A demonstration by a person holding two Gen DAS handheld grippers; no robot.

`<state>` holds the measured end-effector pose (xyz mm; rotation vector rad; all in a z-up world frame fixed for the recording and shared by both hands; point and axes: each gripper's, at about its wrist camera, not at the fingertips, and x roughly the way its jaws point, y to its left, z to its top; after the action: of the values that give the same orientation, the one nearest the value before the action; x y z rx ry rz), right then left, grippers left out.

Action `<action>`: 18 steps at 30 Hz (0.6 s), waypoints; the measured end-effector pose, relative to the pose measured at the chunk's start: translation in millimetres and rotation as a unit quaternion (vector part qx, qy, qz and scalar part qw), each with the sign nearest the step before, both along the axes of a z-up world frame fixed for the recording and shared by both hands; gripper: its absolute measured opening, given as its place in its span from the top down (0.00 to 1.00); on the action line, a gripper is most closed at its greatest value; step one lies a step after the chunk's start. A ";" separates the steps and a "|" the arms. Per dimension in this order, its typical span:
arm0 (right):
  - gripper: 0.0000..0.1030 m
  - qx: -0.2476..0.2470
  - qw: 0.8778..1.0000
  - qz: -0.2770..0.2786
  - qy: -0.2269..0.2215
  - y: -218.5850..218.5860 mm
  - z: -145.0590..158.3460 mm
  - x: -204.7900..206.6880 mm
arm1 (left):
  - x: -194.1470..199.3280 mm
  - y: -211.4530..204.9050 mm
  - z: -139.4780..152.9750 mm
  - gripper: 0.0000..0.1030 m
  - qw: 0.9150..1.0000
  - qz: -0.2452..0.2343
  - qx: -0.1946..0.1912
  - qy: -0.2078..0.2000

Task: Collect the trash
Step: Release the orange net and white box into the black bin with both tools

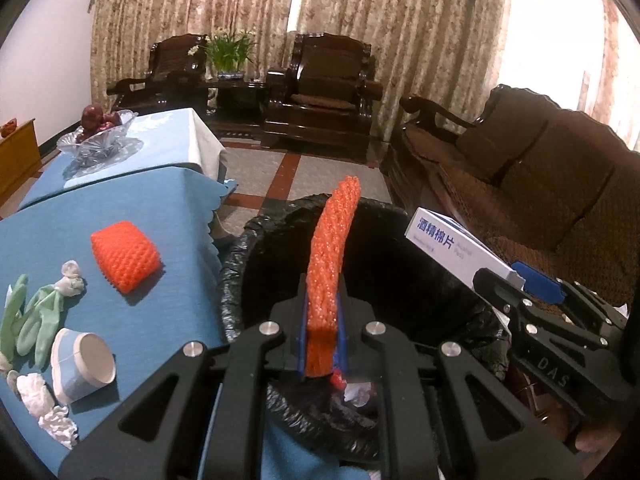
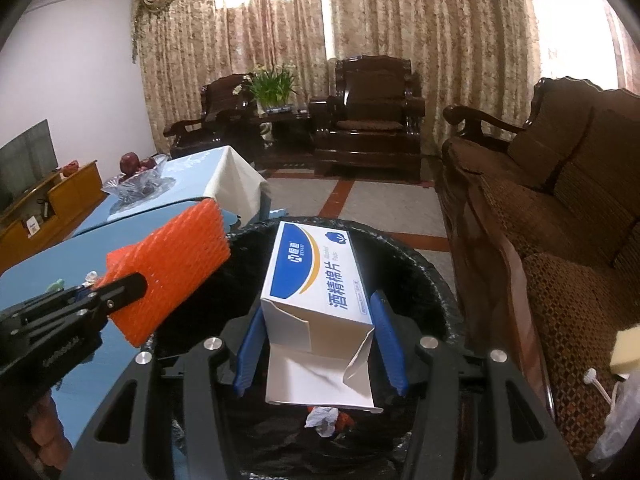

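My left gripper (image 1: 322, 312) is shut on an orange foam net sleeve (image 1: 334, 248), held edge-on above the black-lined trash bin (image 1: 236, 280). The same sleeve (image 2: 172, 276) and left gripper (image 2: 120, 292) show at the left of the right wrist view. My right gripper (image 2: 318, 332) is shut on a white and blue cardboard box (image 2: 316, 284), its open flap toward the camera, over the bin (image 2: 432, 280). That box (image 1: 456, 248) shows at the right of the left wrist view. Crumpled paper (image 2: 322, 416) lies inside the bin.
On the blue table (image 1: 160, 320) lie a second orange foam sleeve (image 1: 126, 256), a tipped paper cup (image 1: 82, 368), green gloves (image 1: 32, 320) and paper wads (image 1: 48, 404). A glass fruit bowl (image 1: 100, 136) stands farther back. A brown sofa (image 2: 560, 240) is at the right.
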<state>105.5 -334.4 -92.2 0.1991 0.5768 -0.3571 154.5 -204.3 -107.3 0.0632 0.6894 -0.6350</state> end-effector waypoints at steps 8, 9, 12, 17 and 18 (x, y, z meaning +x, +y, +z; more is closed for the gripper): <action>0.38 -0.012 0.999 -0.025 0.024 -5.3 -15.9 -0.4 | 6.7 -10.5 -7.3 0.48 1.000 -0.005 -0.007 0.021; 0.35 -0.010 0.999 -0.028 0.027 -6.3 -18.0 -0.4 | 7.2 -8.9 -7.8 0.44 1.000 -0.003 -0.009 0.020; 0.19 -0.016 0.999 -0.036 0.028 -5.2 -19.5 -1.1 | 8.1 -0.5 -8.0 0.41 1.000 0.004 -0.008 0.020; 0.06 -0.030 0.998 -0.040 0.025 6.6 -17.1 0.1 | 8.9 32.6 -4.8 0.24 0.999 0.046 0.004 0.004; 0.06 -0.028 0.999 -0.036 0.025 10.1 -16.7 1.3 | 8.7 39.0 -3.8 0.22 0.998 0.054 0.008 -0.002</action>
<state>106.8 -324.3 -108.9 0.1571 0.6097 -0.4488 163.3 -165.3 -111.1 0.0415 0.6895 -0.5253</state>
